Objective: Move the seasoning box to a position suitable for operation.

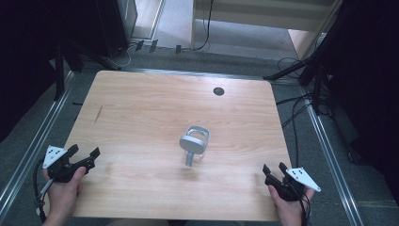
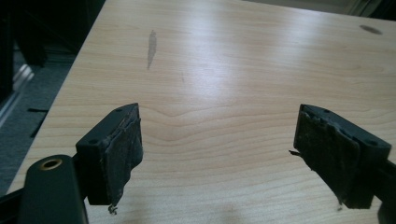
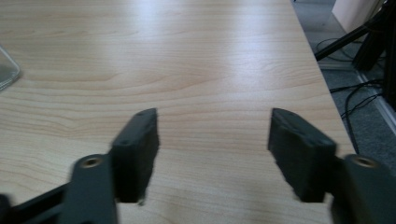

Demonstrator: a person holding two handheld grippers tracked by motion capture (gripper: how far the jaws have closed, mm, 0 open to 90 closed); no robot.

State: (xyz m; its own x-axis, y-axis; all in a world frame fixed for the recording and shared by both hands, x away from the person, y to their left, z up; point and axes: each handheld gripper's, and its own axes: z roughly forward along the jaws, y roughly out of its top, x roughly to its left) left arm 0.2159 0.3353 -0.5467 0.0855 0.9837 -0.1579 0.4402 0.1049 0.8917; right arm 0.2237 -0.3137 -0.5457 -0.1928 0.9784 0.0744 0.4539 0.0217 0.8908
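A small clear container with a grey, handled lid (image 1: pixel 193 143) stands near the middle of the wooden table (image 1: pixel 141 113). At the table's near left corner a hand holds my left gripper (image 1: pixel 84 154), jaws wide apart with only bare wood between them (image 2: pixel 217 140). My right gripper (image 1: pixel 275 169) rests at the near right corner, also open and holding nothing (image 3: pixel 214 140). A clear edge of the container (image 3: pixel 7 70) shows at the left border of the right gripper view. Both grippers are well apart from the container.
A round dark grommet hole (image 1: pixel 218 91) sits near the table's far edge. A dark streak (image 1: pixel 98 114) marks the wood at the left. Cables (image 1: pixel 296 113) and stand legs lie on the floor to the right and behind the table.
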